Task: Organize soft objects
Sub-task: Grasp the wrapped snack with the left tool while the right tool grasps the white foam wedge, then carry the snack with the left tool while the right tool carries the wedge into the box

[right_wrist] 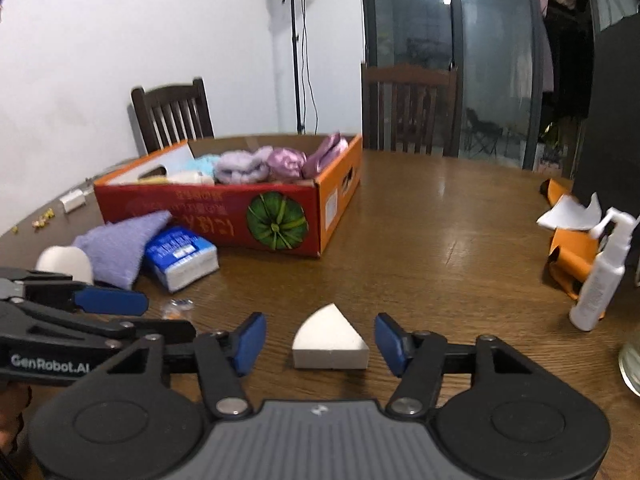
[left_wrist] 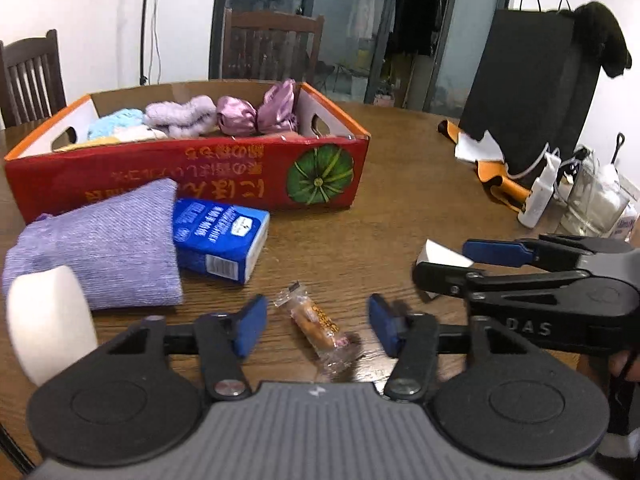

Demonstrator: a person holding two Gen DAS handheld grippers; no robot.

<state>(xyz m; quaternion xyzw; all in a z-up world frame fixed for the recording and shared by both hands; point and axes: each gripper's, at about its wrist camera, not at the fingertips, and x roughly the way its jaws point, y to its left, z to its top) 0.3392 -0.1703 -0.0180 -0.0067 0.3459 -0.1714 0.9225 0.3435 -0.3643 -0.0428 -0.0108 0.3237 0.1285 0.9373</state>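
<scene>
Down on the brown wooden table, both grippers sit low, side by side. Left gripper has its blue pads apart, a clear-wrapped snack lying on the wood between them, and neither pad touches the wrapper. Right gripper is likewise spread, framing a white wedge-shaped sponge that rests flat on the table; gaps show on both sides, so nothing is gripped. From the left wrist view the right gripper comes in from the right edge, its fingers around that same white wedge. Just beyond the snack lies a blue tissue pack, and touching its left side, partly lying over it, is a folded purple cloth. A round white sponge sits at the cloth's near left corner. Behind them stands a red and orange cardboard box with a green pumpkin printed on its front, and it holds soft things: pink satin scrunchies, a fluffy lilac piece, a pale blue piece. Far right, a white spray bottle stands upright beside crumpled orange paper. Two dark wooden chairs wait behind the table.
</scene>
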